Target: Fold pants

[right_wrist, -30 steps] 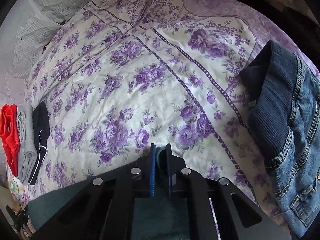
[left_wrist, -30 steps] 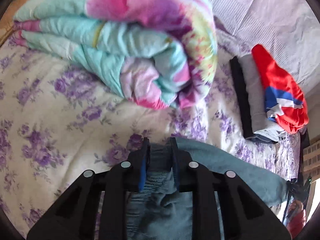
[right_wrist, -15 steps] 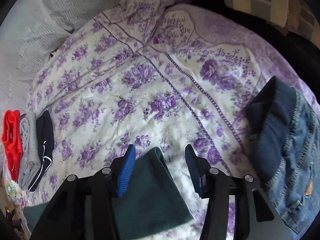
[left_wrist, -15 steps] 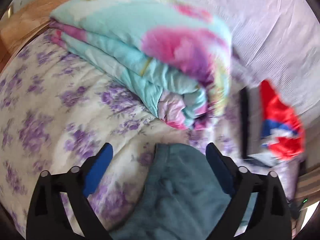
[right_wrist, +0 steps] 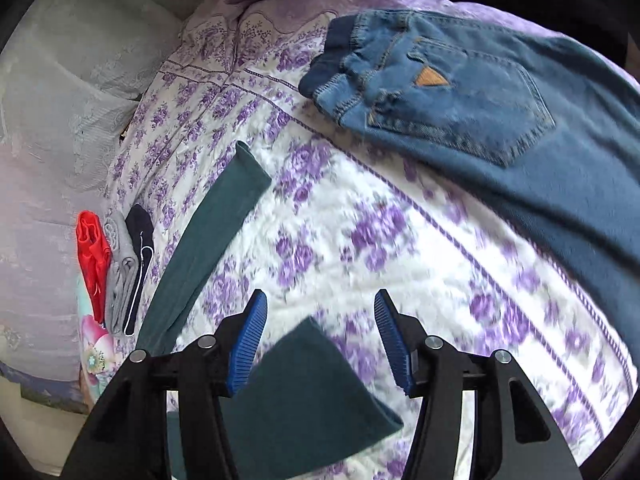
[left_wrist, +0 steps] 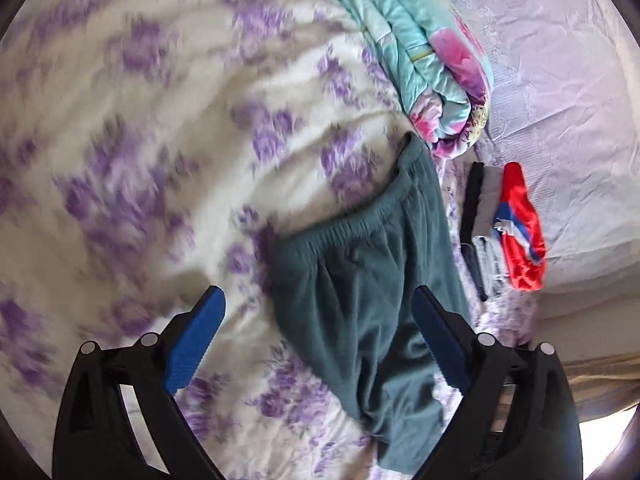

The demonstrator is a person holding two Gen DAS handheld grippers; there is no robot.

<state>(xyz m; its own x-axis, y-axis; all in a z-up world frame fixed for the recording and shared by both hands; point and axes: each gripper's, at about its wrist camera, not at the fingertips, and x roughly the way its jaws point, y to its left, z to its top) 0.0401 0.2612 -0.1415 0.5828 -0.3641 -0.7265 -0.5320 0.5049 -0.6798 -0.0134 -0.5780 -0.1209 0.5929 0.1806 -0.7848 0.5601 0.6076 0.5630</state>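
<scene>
Both claws held nothing: left gripper (left_wrist: 316, 312) spread wide above the green pants (left_wrist: 360, 280), right gripper (right_wrist: 320, 320) opening.

no readable txt, labels or nos. anywhere.

The pants (left_wrist: 360, 280) are soft, matt teal knit cloth with a gathered elastic waistband. The bed (left_wrist: 120, 160) wears a crinkled matt cotton floral cover. The jeans (right_wrist: 460, 92) are coarse denim with raised stitching and a tan leather-like patch. The tongs (right_wrist: 320, 340) are matt black plastic with ribbed blue pads (right_wrist: 248, 340) and shiny metal rivets.
</scene>
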